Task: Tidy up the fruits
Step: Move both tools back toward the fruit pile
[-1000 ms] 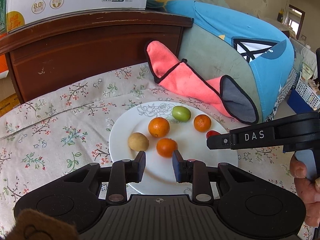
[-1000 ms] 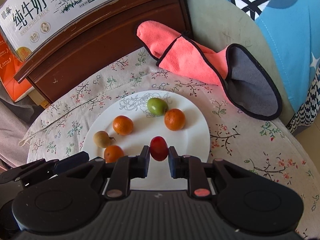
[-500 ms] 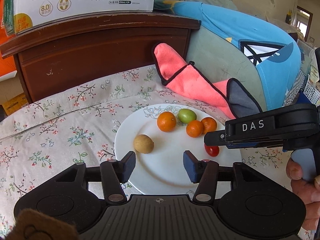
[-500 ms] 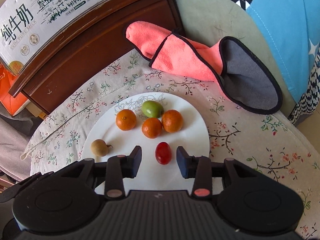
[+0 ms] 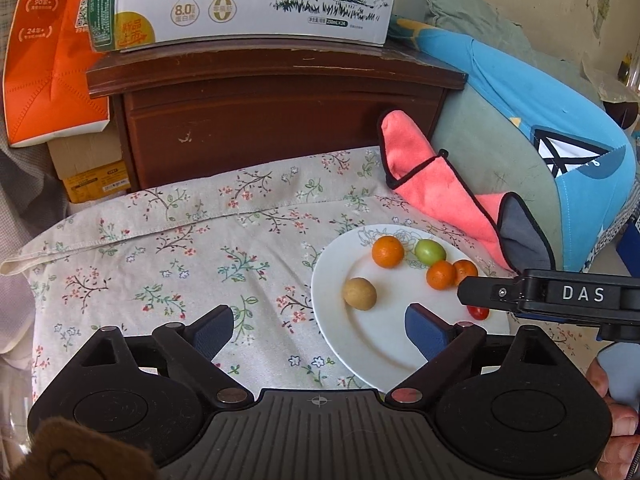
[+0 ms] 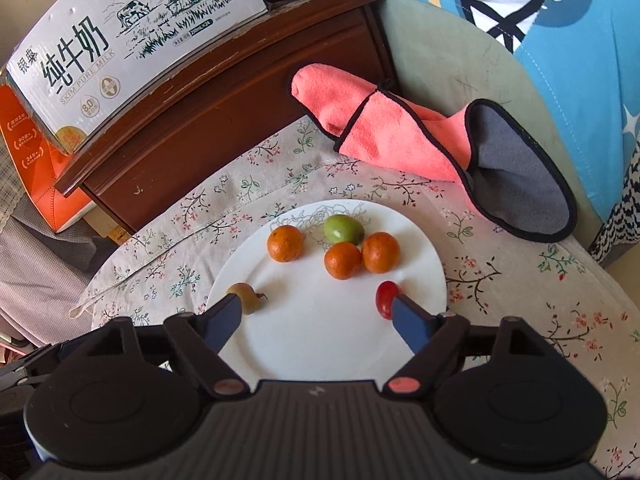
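Floral-print tablecloth [image 6: 256, 184] is spread under everything; dark wooden cabinet [image 5: 280, 120] is seen at the far side, topped by a white skim-milk carton box [image 5: 248, 0]. Pink cloth with grey lining [image 6: 400, 136] is laid far right of the round white plate [image 6: 320, 344].

All fruit is kept on the plate: three small oranges [image 6: 343, 260], a green round fruit [image 6: 343, 229] far of them, a brown round fruit [image 6: 247, 297] near left, a red cherry tomato [image 6: 386, 298] near right.

Left gripper [image 5: 319, 328] and right gripper [image 6: 318, 322] are both released, jaws just spread wide, nothing gripped. The tomato is partly hidden behind the right gripper's right finger.
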Motion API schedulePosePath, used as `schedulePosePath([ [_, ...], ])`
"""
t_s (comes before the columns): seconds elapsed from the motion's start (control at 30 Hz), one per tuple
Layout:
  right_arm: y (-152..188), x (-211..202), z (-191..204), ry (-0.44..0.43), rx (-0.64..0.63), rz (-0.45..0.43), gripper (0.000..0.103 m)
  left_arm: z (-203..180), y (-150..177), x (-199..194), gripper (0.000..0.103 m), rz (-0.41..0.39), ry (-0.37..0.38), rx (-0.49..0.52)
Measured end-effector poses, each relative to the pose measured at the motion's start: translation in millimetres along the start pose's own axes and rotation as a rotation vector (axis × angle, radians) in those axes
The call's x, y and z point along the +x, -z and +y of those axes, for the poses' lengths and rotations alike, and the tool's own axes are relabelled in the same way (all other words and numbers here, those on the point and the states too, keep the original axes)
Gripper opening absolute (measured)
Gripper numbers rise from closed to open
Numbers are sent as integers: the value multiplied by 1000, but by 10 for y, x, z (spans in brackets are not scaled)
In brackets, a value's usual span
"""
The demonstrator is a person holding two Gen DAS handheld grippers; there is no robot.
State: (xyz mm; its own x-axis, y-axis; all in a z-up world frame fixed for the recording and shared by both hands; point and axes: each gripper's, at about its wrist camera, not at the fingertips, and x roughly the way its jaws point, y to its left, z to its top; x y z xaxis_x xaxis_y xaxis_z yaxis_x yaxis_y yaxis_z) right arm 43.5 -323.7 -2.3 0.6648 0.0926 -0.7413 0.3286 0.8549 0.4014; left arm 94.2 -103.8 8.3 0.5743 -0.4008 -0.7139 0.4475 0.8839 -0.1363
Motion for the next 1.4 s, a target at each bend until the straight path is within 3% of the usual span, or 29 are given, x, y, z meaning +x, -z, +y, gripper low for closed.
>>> schedulePosePath([
  [0.23, 165, -127, 155, -26, -49, -24, 96, 343, 108, -213, 97, 7, -30, -82],
  [0.43, 393, -164, 336, -26, -142, 6, 96, 595, 239, -336, 98, 9, -84, -153],
  [0.63, 653, -264, 448, -66, -180, 29, 96, 710, 395, -366, 98, 29, -86, -200],
  [1.07, 1118, -359, 657, -69, -341, 55, 96, 722, 604, -283, 98, 88, -141, -168],
  [1.27, 1343, -330, 780, -47, -436, 68, 96, 679, 647, -226, 98, 106, -129, -157],
  [1.4, 1435, -306, 833, -38, -490, 62, 90, 633, 672, -186, 98, 110, -133, -136],
])
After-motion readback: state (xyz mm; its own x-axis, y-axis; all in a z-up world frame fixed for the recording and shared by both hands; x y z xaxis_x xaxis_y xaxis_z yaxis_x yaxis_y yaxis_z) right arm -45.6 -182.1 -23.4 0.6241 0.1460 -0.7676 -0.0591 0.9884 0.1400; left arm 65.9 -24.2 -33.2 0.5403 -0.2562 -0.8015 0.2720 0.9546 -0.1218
